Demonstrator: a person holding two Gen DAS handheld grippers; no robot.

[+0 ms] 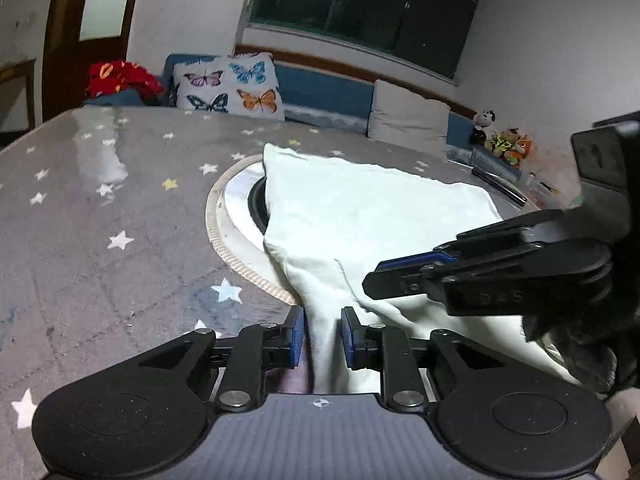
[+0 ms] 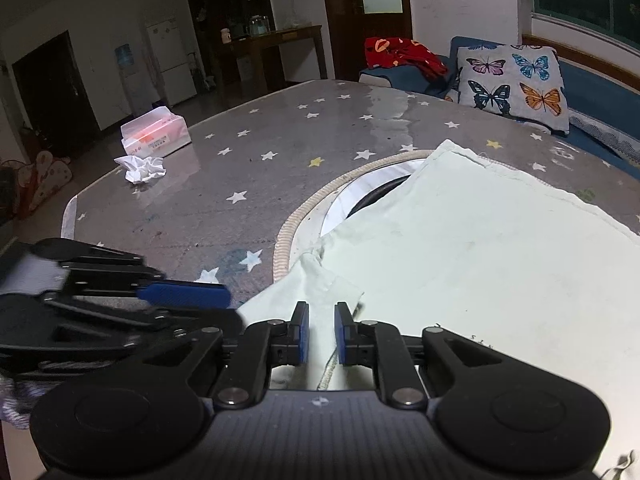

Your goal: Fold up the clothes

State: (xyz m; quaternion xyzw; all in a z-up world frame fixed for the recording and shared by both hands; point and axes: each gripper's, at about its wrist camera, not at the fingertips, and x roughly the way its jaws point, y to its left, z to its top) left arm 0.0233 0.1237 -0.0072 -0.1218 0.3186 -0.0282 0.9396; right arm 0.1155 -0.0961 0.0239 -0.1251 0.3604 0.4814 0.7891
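Note:
A pale white garment (image 1: 372, 216) lies spread over the grey star-patterned table (image 1: 100, 200), partly covering a round inset in the tabletop. My left gripper (image 1: 322, 334) has its blue pads on either side of a bunched strip of the garment at the near edge, with small gaps showing. My right gripper (image 2: 321, 334) stands the same way around a fold of the garment (image 2: 480, 248) near its near corner. Each gripper shows in the other's view: the right one (image 1: 404, 276) at right, the left one (image 2: 184, 296) at left. The two are close together.
The round inset (image 2: 304, 216) has a woven rim. A tissue box (image 2: 156, 136) and a crumpled tissue (image 2: 142, 168) sit at the table's far left. A sofa with a butterfly pillow (image 1: 228, 84), red cloth (image 1: 120, 78) and soft toys (image 1: 504, 140) runs behind the table.

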